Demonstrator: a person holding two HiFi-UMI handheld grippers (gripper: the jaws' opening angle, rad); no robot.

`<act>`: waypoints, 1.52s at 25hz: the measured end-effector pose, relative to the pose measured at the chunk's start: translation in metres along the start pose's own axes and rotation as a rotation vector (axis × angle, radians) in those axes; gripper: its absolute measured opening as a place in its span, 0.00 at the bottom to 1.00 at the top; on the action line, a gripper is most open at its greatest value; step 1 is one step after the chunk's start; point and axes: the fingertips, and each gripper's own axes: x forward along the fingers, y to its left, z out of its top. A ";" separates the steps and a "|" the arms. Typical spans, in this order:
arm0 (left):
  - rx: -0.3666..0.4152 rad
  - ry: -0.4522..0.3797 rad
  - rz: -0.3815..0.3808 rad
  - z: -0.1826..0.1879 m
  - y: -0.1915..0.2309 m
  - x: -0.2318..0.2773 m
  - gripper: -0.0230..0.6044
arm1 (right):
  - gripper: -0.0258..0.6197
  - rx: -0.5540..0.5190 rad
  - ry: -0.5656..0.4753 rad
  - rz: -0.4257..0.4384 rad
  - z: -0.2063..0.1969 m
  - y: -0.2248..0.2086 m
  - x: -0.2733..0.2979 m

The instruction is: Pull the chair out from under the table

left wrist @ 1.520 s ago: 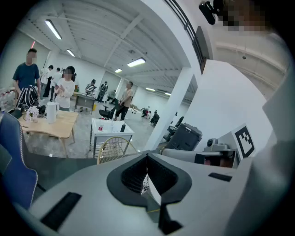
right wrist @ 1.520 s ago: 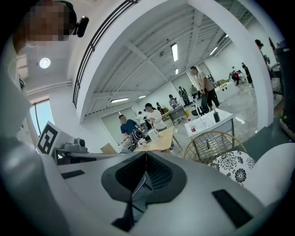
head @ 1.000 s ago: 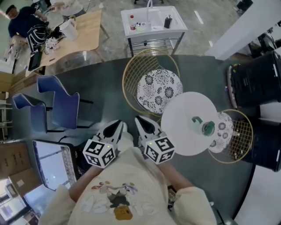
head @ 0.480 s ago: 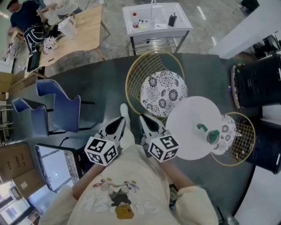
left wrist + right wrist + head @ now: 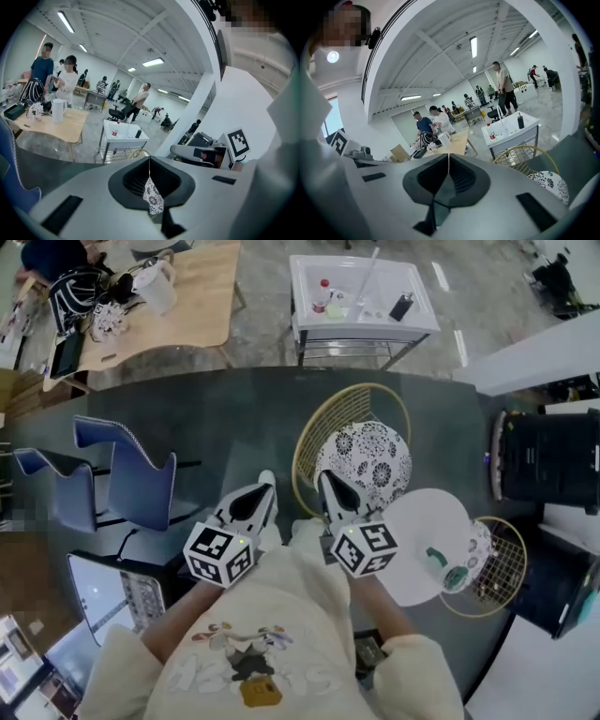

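A gold wire chair (image 5: 323, 432) with a black-and-white patterned cushion (image 5: 367, 456) stands on the dark rug, its seat beside the round white table (image 5: 417, 521). A second gold wire chair (image 5: 502, 568) sits at the table's right side, its cushion partly under the top. A green-and-white cup (image 5: 448, 568) rests on the table. My right gripper (image 5: 328, 486) is shut and empty, its tip at the near chair's left rim. My left gripper (image 5: 262, 486) is shut and empty, left of the chair over the rug. The chair's wire back (image 5: 525, 154) and cushion (image 5: 551, 183) appear in the right gripper view.
Two blue chairs (image 5: 131, 474) stand at the left. A white cart (image 5: 361, 301) with bottles is beyond the near chair, and a wooden table (image 5: 178, 296) lies at the far left. Black bins (image 5: 544, 460) line the right side. A screen (image 5: 103, 592) lies at lower left.
Both grippers have moved forward together toward the near wire chair, staying shut. The chair and table now sit closer in the head view, with the right gripper at the chair's rim.
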 end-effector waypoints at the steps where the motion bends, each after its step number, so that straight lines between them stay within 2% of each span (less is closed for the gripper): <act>1: -0.006 0.004 0.006 0.003 0.008 0.004 0.05 | 0.06 -0.009 0.002 -0.005 0.005 -0.002 0.005; 7: -0.001 0.066 0.002 0.001 0.020 0.041 0.05 | 0.06 -0.006 0.022 -0.016 0.006 -0.028 0.019; 12: 0.009 0.134 -0.010 -0.019 0.020 0.066 0.05 | 0.06 0.034 0.047 -0.056 -0.015 -0.057 0.020; 20: 0.043 0.182 0.012 -0.042 0.037 0.124 0.06 | 0.06 0.121 0.061 -0.121 -0.049 -0.120 0.028; 24: 0.028 0.209 0.005 -0.058 0.048 0.149 0.13 | 0.13 0.156 0.074 -0.129 -0.065 -0.142 0.046; 30: 0.018 0.240 0.016 -0.082 0.077 0.188 0.16 | 0.13 0.130 0.090 -0.158 -0.086 -0.175 0.085; 38: 0.012 0.285 0.010 -0.108 0.110 0.224 0.23 | 0.14 0.182 0.083 -0.206 -0.118 -0.206 0.129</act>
